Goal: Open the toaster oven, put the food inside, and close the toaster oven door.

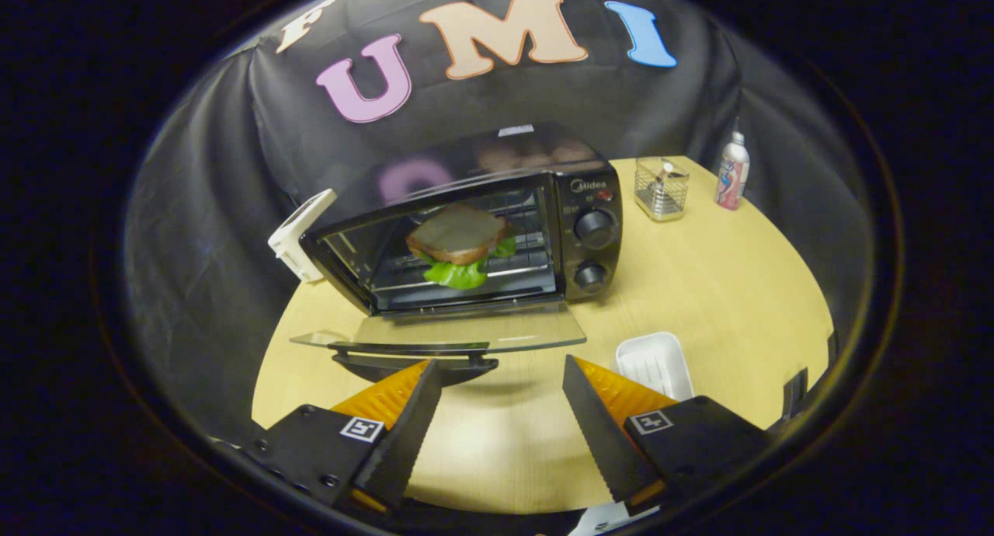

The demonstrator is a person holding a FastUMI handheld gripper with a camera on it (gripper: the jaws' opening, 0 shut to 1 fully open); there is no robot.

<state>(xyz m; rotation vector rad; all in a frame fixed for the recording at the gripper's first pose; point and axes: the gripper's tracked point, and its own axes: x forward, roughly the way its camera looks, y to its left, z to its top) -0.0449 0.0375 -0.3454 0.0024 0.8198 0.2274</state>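
A black toaster oven stands on the round wooden table, its glass door folded down flat toward me. Inside, on the wire rack, lies a sandwich with brown bread and green lettuce hanging out. The door's black handle is just ahead of my left finger. My gripper is open, fingers wide apart with nothing between them, held just in front of the door's edge.
A small white tray lies on the table beside my right finger. A wire basket and a white bottle stand at the far right. A white device leans left of the oven.
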